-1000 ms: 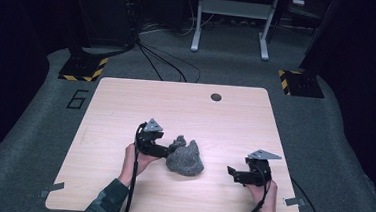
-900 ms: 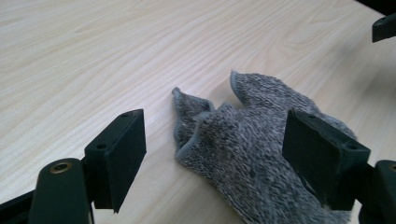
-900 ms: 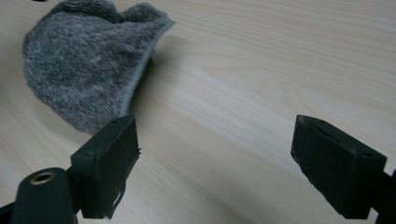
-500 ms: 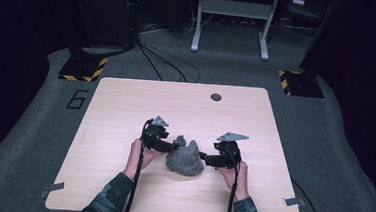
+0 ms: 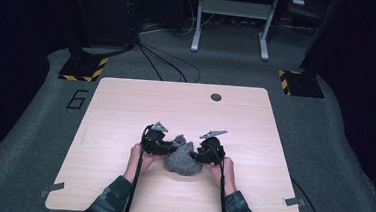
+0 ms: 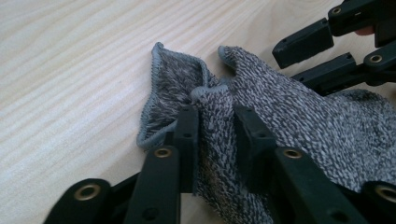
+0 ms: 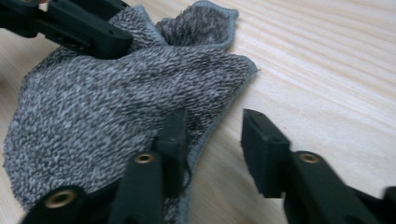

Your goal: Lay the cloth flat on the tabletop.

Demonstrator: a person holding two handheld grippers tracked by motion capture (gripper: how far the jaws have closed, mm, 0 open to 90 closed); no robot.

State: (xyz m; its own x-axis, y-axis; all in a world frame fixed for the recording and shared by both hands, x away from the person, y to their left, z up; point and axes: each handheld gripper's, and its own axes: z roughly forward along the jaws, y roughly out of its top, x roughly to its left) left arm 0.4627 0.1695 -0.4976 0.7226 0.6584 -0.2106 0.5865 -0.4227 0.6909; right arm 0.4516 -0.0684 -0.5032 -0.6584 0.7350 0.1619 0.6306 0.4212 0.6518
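closing the left gripper (image 6: 215, 135) on a raised fold of the grey knit cloth (image 6: 299, 121), lower centre of frame, jaws just narrowing around it. closing the right gripper (image 7: 212, 140) too, still gapped astride the cloth's hem on the wooden table (image 7: 327, 60); needing more fabric between the pads before lifting.

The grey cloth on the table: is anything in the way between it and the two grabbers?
Nothing visible is in the way. The left gripper already has a fold of the grey cloth between its jaws. The right gripper sits at the cloth's edge, one jaw on it and one over the bare table.
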